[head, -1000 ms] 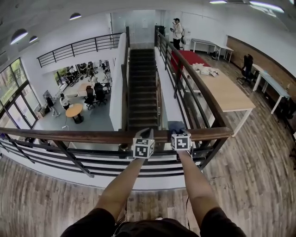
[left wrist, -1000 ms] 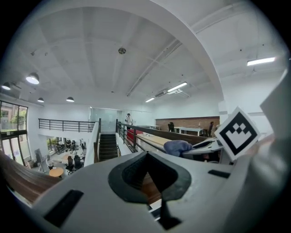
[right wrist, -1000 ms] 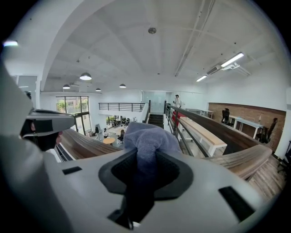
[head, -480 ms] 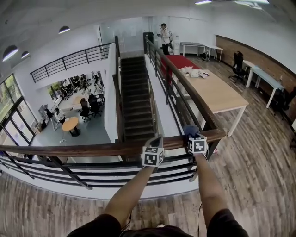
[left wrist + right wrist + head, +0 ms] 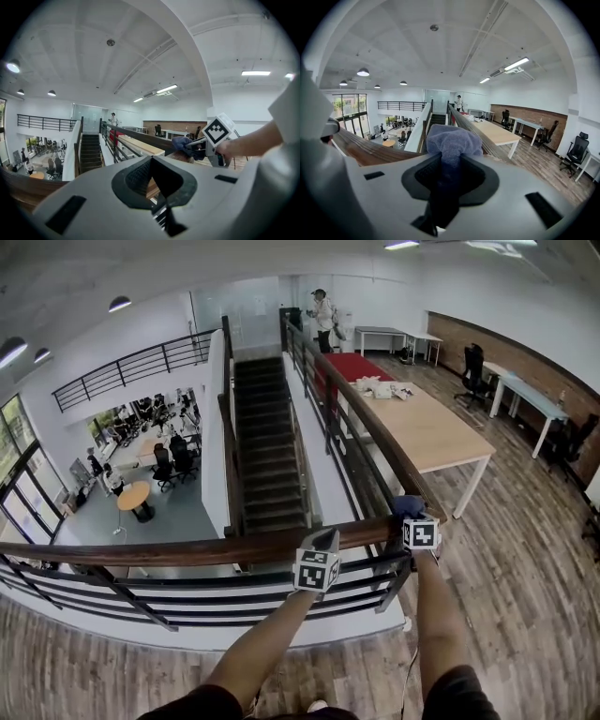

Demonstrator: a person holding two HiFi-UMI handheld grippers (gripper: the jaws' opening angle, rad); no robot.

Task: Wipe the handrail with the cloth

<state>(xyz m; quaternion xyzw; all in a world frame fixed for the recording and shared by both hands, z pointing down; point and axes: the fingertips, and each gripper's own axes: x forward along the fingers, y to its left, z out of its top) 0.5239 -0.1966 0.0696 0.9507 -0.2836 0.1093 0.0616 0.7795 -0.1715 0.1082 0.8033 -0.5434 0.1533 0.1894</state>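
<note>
The cloth [image 5: 452, 139], blue-grey and bunched, is clenched in the right tongs [image 5: 449, 163]. Its bulk stands out in front of the tips, and a dark strip of it goes down between the two pads. In the head view the cloth [image 5: 408, 506] lies on the handrail [image 5: 234, 546] at the corner. There the brown wooden rail that runs across in front of the person meets the rail that goes away along the upper floor. The right tongs [image 5: 412, 517] hold it there from the near side.

The left tongs [image 5: 151, 160] are closed with nothing between them. Their tips meet, and behind them the handrail [image 5: 146, 139] is seen. In the head view the left tongs [image 5: 325, 542] are at the same rail, near the right ones and to their left. Whether they touch the wood I cannot tell.

Beyond the rail a dark staircase [image 5: 264, 446] goes down to a lower floor. To the right of the far rail stands a long wooden tabletop [image 5: 427, 432]. A person [image 5: 322, 307] stands at the far end of the upper floor.
</note>
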